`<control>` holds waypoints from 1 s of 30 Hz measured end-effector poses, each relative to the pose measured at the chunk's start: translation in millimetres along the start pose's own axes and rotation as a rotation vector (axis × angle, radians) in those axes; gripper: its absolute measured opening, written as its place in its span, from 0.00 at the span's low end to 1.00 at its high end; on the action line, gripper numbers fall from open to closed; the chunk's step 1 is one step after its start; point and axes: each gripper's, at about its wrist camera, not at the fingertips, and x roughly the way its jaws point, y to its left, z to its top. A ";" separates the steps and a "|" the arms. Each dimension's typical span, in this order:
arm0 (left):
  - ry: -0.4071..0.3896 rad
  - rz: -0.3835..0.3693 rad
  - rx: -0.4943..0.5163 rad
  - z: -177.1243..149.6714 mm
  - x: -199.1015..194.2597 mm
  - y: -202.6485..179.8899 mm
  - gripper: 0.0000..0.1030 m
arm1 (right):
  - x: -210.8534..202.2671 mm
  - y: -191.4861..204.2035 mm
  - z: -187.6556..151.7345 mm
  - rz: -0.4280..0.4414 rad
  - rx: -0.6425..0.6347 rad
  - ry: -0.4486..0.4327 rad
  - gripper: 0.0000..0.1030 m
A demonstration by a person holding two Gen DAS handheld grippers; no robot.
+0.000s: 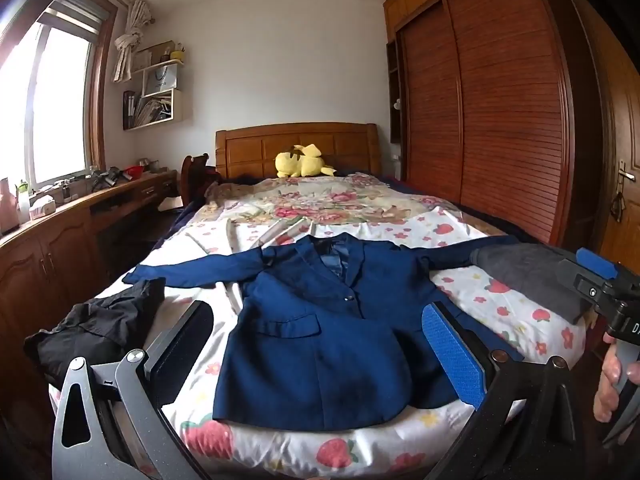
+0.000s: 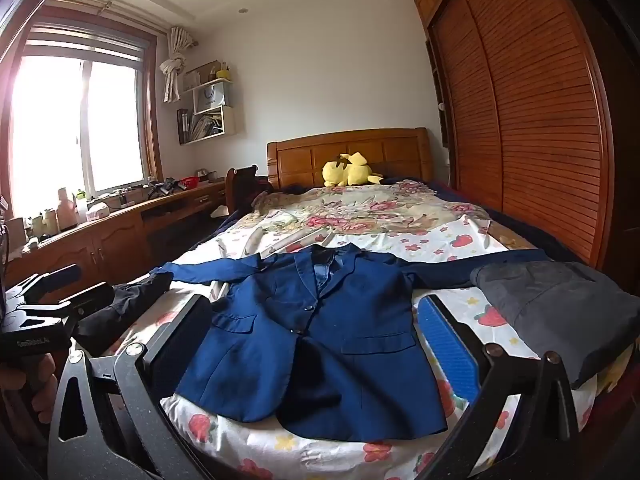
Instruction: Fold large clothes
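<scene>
A dark blue suit jacket lies flat and face up on the flowered bed sheet, buttoned, both sleeves spread out sideways. My left gripper hovers at the foot of the bed with its jaws wide open, and the jacket's lower half shows between the fingers without touching them. My right gripper is just as wide open beside it, nothing in its pads. Each gripper shows at the edge of the other's view, the right gripper and the left gripper, each held by a hand.
A crumpled black garment lies by the left sleeve. A folded grey garment covers the end of the right sleeve. A yellow plush toy sits by the headboard. A wooden desk runs along the left, a wardrobe along the right.
</scene>
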 end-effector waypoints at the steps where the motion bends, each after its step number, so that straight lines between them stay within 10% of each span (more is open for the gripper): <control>1: 0.003 0.000 -0.002 -0.1 1.2 -0.1 1.00 | -0.4 0.3 0.0 0.000 -0.004 -0.007 1.00; 30: -0.025 0.006 -0.012 -0.3 -6.3 -1.1 1.00 | -0.1 -0.6 -1.7 -0.005 -0.008 0.001 1.00</control>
